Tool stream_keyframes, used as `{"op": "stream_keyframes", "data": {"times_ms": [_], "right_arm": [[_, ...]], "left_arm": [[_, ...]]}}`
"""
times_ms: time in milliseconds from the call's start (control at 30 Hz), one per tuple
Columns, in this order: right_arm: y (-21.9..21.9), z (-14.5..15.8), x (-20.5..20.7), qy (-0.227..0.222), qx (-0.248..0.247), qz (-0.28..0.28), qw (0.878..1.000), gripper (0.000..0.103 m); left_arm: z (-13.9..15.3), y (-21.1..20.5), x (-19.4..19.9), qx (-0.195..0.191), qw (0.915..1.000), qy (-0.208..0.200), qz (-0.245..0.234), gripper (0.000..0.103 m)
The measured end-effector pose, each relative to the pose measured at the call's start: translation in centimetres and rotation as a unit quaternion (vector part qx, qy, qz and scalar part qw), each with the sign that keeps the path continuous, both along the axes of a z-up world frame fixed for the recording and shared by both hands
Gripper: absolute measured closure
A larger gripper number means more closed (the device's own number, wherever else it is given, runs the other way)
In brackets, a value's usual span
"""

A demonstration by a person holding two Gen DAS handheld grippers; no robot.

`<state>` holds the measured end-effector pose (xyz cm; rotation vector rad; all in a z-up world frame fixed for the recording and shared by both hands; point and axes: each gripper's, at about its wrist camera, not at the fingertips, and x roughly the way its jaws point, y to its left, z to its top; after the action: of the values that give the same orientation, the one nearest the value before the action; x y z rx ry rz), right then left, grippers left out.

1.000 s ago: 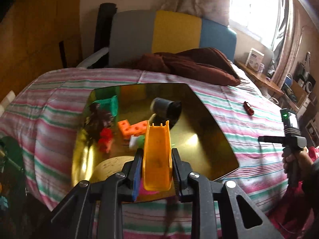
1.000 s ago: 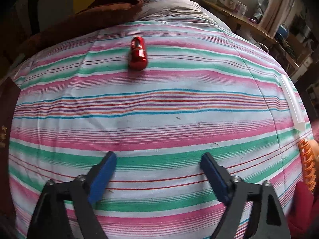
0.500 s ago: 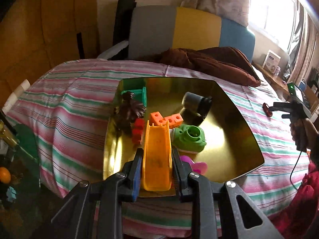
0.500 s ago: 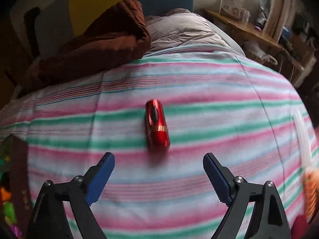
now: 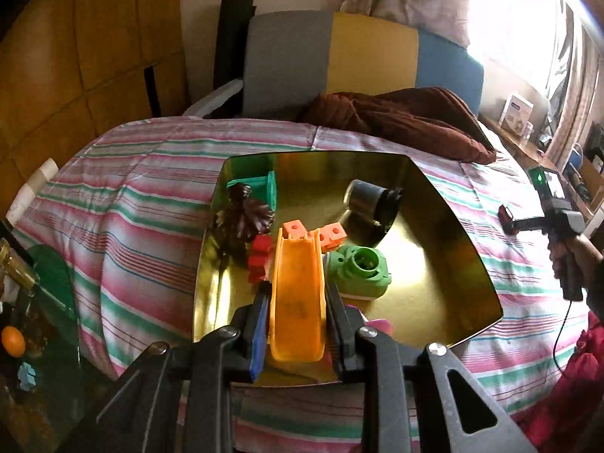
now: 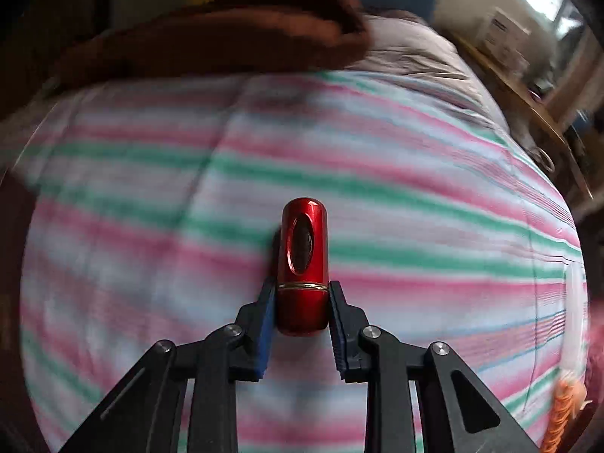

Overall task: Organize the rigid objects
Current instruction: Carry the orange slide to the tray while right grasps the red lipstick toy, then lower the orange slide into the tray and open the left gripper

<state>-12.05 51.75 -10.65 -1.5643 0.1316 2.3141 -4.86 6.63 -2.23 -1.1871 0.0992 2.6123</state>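
Red capsule [image 6: 303,264], earlier lying free, now sits clamped in the right gripper [image 6: 301,315], seemingly lifted; left gripper [image 5: 297,324] still grips the orange chute [image 5: 298,298].

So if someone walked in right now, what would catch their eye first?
Probably the shiny gold tray on the striped bedspread, scattered with colourful toy pieces. The left gripper holds an orange slide above its near edge. Off to the tray's right, the right gripper has just closed on a glossy red capsule.

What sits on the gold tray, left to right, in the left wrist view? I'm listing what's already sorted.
Dark brown figure → red block → orange slide, held in the left gripper → green round piece; the grey cylinder lies behind.
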Motion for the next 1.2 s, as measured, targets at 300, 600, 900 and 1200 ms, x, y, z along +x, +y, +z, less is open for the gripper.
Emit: {"op": "stream_keyframes", "data": {"times_ms": [300, 600, 900, 1200], "right_arm": [[-7.2, 0.3, 7.4, 0.000, -0.021, 0.051, 0.998, 0.075], [-7.6, -0.1, 10.0, 0.055, -0.005, 0.061, 0.997, 0.075], [-8.0, -0.2, 9.7, 0.061, 0.006, 0.069, 0.996, 0.075], [-8.5, -0.2, 9.8, 0.055, 0.024, 0.079, 0.995, 0.075]], "left_arm": [[0.6, -0.1, 1.2, 0.017, 0.9998, 0.008, -0.011, 0.077], [0.8, -0.2, 2.9, 0.012, 0.9996, 0.017, -0.020, 0.077], [1.6, -0.5, 4.3, -0.009, 0.9990, 0.041, -0.013, 0.077], [2.3, 0.0, 4.5, -0.018, 0.9982, 0.052, -0.023, 0.077]]}}
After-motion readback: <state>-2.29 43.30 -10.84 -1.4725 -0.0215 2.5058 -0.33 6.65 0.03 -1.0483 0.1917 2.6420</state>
